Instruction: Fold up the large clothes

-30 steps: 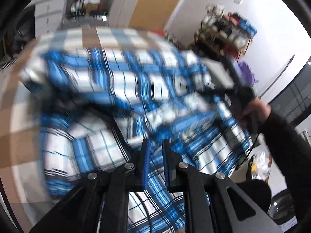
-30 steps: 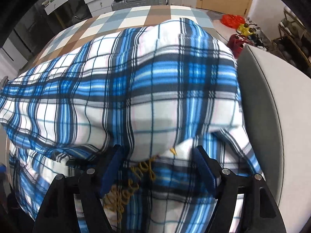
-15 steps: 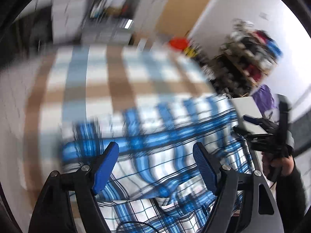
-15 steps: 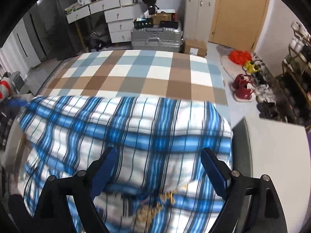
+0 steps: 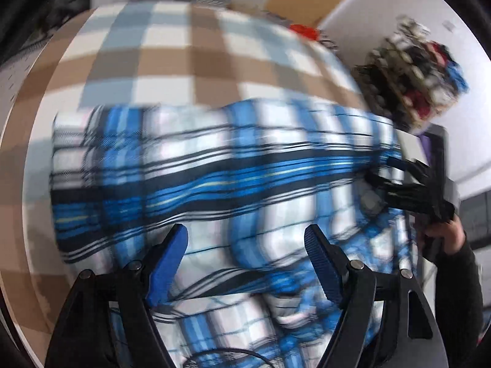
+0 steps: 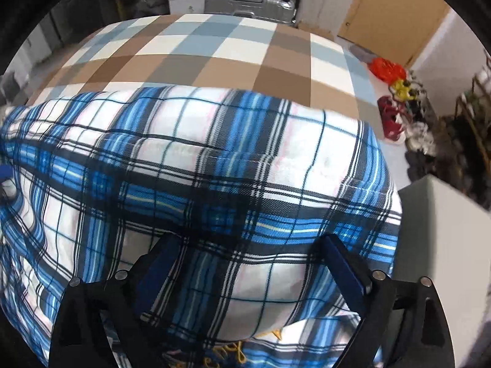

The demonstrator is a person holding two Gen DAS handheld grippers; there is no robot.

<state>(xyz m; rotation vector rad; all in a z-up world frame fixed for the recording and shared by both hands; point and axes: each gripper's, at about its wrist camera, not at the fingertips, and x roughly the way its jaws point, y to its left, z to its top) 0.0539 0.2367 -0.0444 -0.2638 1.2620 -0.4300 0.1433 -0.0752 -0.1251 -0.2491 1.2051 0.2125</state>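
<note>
A blue, white and black plaid garment (image 5: pixel 214 178) lies folded over on a bed with a brown, blue and white checked cover (image 5: pixel 165 52). It also fills the right wrist view (image 6: pixel 196 184), with yellow embroidery near the bottom. My left gripper (image 5: pixel 245 245) is open and empty, just above the garment's near part. My right gripper (image 6: pixel 248 254) is open and empty over the garment's right end. The right gripper also shows in the left wrist view (image 5: pixel 408 190), at the garment's right edge.
The checked cover (image 6: pixel 214 52) stretches beyond the garment. A grey-white box or stool (image 6: pixel 442 245) stands right of the bed. Shoes and a red bag (image 6: pixel 389 70) lie on the floor. A suitcase (image 6: pixel 248 3) and drawers stand behind the bed; a cluttered rack (image 5: pixel 414 70) is at right.
My left gripper opened and let go of the garment. The garment's top layer has been laid down, folded over. Both grippers have dropped closer to the cloth since half a second ago.
</note>
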